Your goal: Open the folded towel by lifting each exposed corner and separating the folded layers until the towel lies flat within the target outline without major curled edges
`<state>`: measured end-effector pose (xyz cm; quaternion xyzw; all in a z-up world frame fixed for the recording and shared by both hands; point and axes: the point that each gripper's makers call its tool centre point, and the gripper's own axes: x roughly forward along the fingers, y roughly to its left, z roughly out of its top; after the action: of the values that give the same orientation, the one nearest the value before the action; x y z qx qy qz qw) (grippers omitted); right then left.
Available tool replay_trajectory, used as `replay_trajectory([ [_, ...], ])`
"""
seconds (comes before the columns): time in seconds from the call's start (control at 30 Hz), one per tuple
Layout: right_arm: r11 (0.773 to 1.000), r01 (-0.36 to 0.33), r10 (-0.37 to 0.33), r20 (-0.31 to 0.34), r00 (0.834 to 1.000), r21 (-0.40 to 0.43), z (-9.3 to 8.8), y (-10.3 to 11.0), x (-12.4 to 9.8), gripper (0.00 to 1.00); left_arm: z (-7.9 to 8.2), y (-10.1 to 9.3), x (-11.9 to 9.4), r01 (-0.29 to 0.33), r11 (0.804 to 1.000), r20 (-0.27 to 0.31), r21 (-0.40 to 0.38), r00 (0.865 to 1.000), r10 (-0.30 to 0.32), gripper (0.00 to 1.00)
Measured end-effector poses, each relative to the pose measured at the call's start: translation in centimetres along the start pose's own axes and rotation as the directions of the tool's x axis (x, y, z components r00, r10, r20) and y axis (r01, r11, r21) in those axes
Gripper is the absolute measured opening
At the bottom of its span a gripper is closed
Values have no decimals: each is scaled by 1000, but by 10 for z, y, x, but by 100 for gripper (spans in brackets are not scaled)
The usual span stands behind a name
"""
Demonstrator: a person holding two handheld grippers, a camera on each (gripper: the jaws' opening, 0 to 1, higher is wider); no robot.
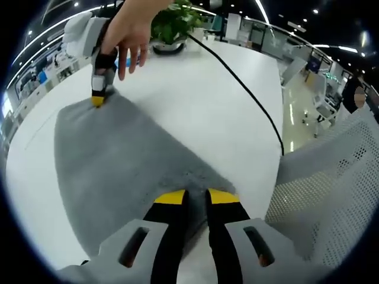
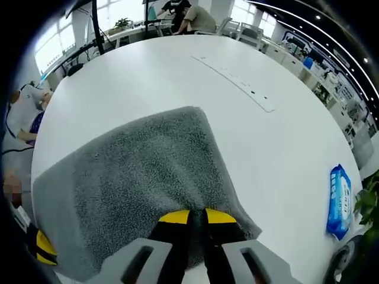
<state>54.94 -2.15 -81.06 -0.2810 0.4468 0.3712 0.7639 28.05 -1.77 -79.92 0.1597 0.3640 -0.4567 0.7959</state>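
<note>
Left gripper view first: the grey towel (image 1: pixel 118 165) lies spread on the white worktop (image 1: pixel 207 106), its pile flat and its far edge running to a corner. The left tool (image 1: pixel 195 198) rises from the bottom of that view with its yellow-tipped jaws closed on the towel's near corner, a small ridge of cloth pinched between them. At the towel's far corner the right tool (image 1: pixel 98 97) stands tip-down, its yellow end touching the cloth, with a person's hand (image 1: pixel 133 35) around its body; whether the jaws are shut there cannot be told from this side. Beyond the towel, a black cable (image 1: pixel 243 89) crosses the worktop towards a potted plant (image 1: pixel 172 26) at the far edge. Beside the worktop, on the side away from the towel, stands a white mesh chair back (image 1: pixel 331 189).

Right gripper view: the towel (image 2: pixel 136 177) fills the near part of the worktop (image 2: pixel 237 118), and the right tool (image 2: pixel 198 220) has its yellow jaw tips drawn together over the towel's edge, gripping it. At the towel's opposite end a yellow tip of the left tool (image 2: pixel 44 247) shows. Well apart from the towel, near the worktop's edge, lies a blue packet of wipes (image 2: pixel 340 201).
</note>
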Motion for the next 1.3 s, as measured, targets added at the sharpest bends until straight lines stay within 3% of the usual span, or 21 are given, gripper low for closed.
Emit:
replay_trajectory([
  [0.4, 996, 8, -10, -26, 1000, -85, 24, -10, 14, 3, 13, 11, 10, -15, 1000, 40, -17, 999, 16, 13],
  [0.87, 999, 25, -23, 30, 999, -45, 50, -26, 31, 3, 20, 39, 15, -39, 998, 74, -42, 996, 43, 13],
  [1.17, 997, 71, -70, 42, 997, -37, 54, -22, 29, 3, 22, 48, 17, -39, 997, 81, -71, 996, 44, 13],
  [1.3, 995, 78, -82, 54, 995, 66, 57, -25, 26, 1, 21, 47, 17, -45, 998, 93, -39, 995, 48, 12],
])
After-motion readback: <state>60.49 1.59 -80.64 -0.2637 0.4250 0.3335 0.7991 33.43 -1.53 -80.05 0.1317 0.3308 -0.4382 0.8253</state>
